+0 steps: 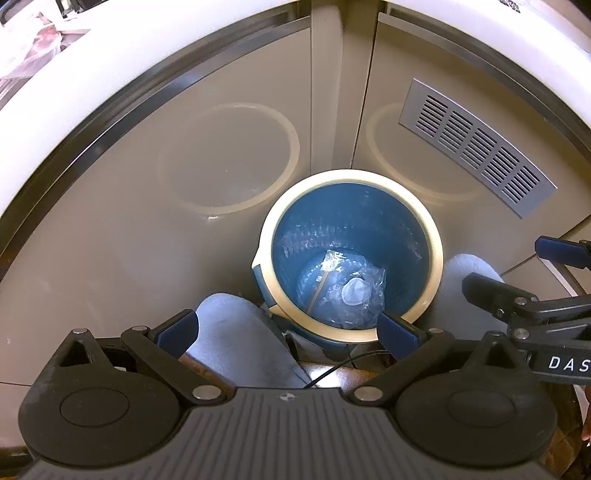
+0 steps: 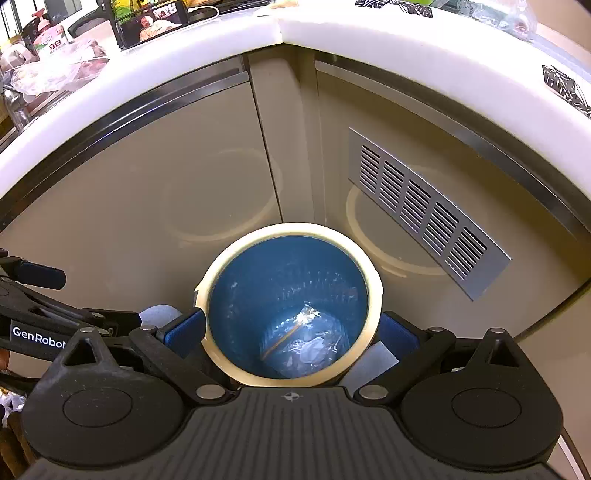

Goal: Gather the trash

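Observation:
A blue trash bin (image 1: 413, 236) with a cream rim stands on the floor in the corner of the cabinets. At its bottom lies crumpled clear plastic trash (image 1: 343, 291) with a white round piece. My left gripper (image 1: 288, 332) hovers open above the bin's near rim and holds nothing. My right gripper (image 1: 506, 264) is beside it on the right, open and empty. In the right wrist view the bin (image 2: 236, 295) sits between the open right gripper's (image 2: 291, 330) fingers, with the plastic trash (image 2: 306, 347) inside.
A person's feet in pale blue slippers (image 1: 236, 332) stand on either side of the bin. Glossy beige cabinet doors (image 1: 147, 221) and a metal vent grille (image 1: 476, 147) are close behind it. A white countertop (image 2: 258, 29) above carries bottles and bags.

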{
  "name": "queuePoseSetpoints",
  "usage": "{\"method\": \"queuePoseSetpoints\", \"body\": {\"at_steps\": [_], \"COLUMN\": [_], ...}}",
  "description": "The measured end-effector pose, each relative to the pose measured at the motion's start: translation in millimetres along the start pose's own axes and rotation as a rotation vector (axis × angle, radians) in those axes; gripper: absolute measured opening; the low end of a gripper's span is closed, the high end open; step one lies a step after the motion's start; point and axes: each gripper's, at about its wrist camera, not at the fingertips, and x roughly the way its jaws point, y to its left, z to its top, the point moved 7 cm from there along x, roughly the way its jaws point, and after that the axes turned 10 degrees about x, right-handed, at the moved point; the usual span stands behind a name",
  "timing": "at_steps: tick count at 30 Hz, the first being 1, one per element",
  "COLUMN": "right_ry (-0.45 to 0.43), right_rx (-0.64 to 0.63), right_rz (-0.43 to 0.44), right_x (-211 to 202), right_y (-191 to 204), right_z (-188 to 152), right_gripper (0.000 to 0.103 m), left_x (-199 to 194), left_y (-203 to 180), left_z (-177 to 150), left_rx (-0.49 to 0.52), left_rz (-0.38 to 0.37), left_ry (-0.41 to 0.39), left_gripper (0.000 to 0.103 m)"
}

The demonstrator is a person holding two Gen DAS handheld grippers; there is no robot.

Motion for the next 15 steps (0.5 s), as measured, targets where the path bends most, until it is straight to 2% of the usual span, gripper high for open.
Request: {"method": "queuePoseSetpoints", "body": {"at_steps": [7,15], "right_ry": [0.008,-0.065], "right_rx": [0.009,0.042], "right_rz": [0.007,0.049], "right_x": [2.2,-21.4], "right_y": [-1.9,-10.6], "right_z": [0.3,20.3], "right_gripper": [0.100,0.100], "left_x": [1.2,-13.2], "left_y": [0.3,10.6], "left_z": [0.4,10.4], "left_rx": [0.005,-0.023], "left_rz": [-0.002,0.004], "left_ry": [0.006,-0.022], "left_gripper": [0.103,0.103]}}
